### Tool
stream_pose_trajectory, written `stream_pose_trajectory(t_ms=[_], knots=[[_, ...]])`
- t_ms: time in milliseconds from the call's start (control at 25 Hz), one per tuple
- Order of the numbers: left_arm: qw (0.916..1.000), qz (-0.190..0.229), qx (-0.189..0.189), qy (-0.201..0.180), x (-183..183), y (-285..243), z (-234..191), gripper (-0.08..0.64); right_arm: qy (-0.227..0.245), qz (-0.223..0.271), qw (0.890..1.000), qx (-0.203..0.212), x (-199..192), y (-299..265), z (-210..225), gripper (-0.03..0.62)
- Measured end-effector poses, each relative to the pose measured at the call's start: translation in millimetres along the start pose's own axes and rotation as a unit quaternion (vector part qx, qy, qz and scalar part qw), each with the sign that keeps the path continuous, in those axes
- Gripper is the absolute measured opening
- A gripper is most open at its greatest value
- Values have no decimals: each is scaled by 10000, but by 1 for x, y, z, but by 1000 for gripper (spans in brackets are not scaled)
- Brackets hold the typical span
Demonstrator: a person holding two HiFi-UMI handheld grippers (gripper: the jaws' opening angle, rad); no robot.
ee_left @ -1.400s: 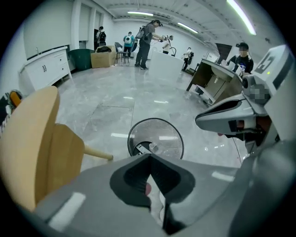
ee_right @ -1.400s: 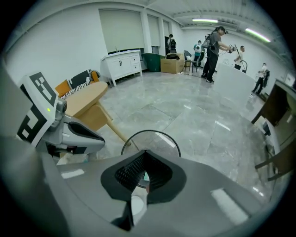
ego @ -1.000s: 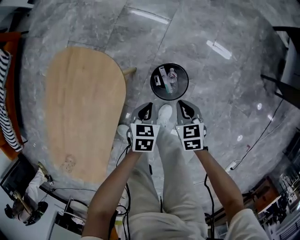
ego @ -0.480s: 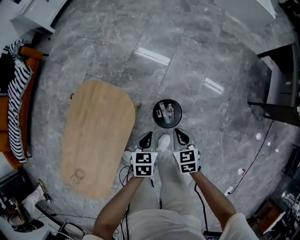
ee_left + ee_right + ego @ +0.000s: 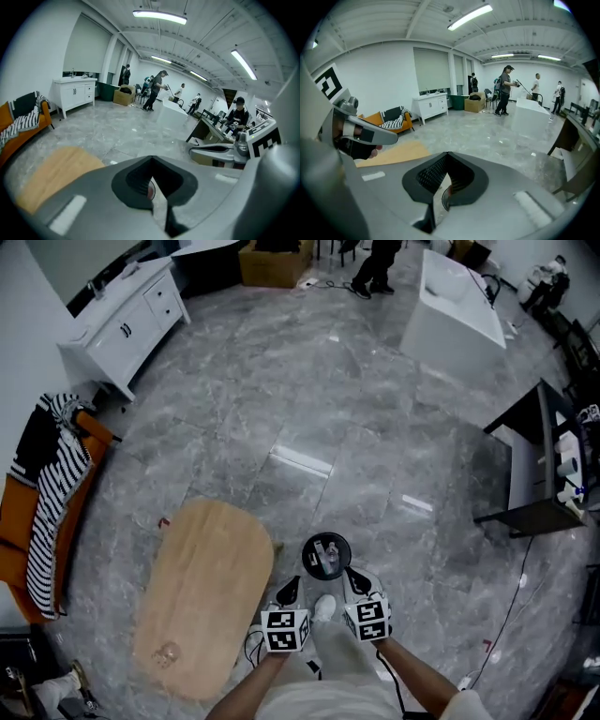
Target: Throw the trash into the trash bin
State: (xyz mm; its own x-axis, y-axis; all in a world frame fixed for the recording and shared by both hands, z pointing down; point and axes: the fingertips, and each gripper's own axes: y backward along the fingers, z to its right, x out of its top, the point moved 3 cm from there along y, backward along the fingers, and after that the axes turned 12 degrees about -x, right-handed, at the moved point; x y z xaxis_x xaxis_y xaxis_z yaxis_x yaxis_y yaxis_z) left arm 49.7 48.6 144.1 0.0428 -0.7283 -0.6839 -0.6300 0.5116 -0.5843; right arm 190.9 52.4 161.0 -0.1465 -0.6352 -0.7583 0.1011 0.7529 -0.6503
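The round black trash bin point(image 5: 326, 556) stands on the grey floor just beyond my feet, with a clear bottle and other white trash inside. My left gripper point(image 5: 292, 588) and right gripper point(image 5: 352, 576) hang side by side above and just short of the bin, pointing down at a slant. Each is shut with nothing between its jaws. In the left gripper view the left gripper point(image 5: 151, 161) shows its jaws meeting along a thin line. The right gripper point(image 5: 446, 154) looks the same in its own view.
A rounded wooden table point(image 5: 206, 596) lies left of the bin. An orange sofa with a striped cloth point(image 5: 47, 512) is at far left, a white cabinet point(image 5: 122, 324) behind it. A white counter point(image 5: 455, 301), a black desk point(image 5: 534, 474) and several people are farther off.
Both grippers have risen together, still shut and side by side. The head view now takes in far more of the room, and the bin and table look smaller and lower.
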Motion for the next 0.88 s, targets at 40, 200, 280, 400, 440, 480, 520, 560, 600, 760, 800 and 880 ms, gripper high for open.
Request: stream_pose_trajectory(t_ms=[40, 200, 280, 400, 440, 480, 520, 560, 600, 760, 800, 880], knots=[[10000, 46, -47, -47, 6, 4, 8, 8, -58, 55, 10000, -10, 6, 6, 2, 23], [9988, 174, -237, -381, 24, 29, 38, 8, -220, 264, 9994, -24, 26, 30, 1, 23], [9981, 250, -308, -472, 29, 42, 51, 8, -243, 358, 9991, -11, 32, 43, -2, 23], [9967, 470, -377, -546, 41, 57, 64, 8, -293, 541, 9981, 11, 42, 57, -5, 23], [9964, 523, -378, -554, 44, 62, 67, 8, -324, 590, 9977, 30, 44, 61, -7, 23], [9962, 568, -370, -555, 46, 68, 70, 8, -359, 629, 9974, 61, 45, 66, -10, 23], [9959, 616, -359, -562, 48, 73, 72, 8, -387, 665, 9970, 100, 46, 72, -13, 23], [9955, 667, -348, -583, 51, 78, 73, 8, -398, 709, 9966, 141, 48, 76, -17, 23], [9949, 719, -342, -618, 53, 83, 75, 8, -392, 769, 9961, 182, 50, 81, -20, 23], [9918, 948, -379, -769, 63, 102, 86, 8, -301, 1127, 9926, 322, 65, 103, -28, 23], [9908, 1015, -388, -801, 65, 107, 89, 8, -276, 1237, 9913, 357, 69, 108, -30, 23], [9891, 1135, -389, -848, 66, 116, 94, 8, -221, 1417, 9888, 408, 76, 119, -32, 23]])
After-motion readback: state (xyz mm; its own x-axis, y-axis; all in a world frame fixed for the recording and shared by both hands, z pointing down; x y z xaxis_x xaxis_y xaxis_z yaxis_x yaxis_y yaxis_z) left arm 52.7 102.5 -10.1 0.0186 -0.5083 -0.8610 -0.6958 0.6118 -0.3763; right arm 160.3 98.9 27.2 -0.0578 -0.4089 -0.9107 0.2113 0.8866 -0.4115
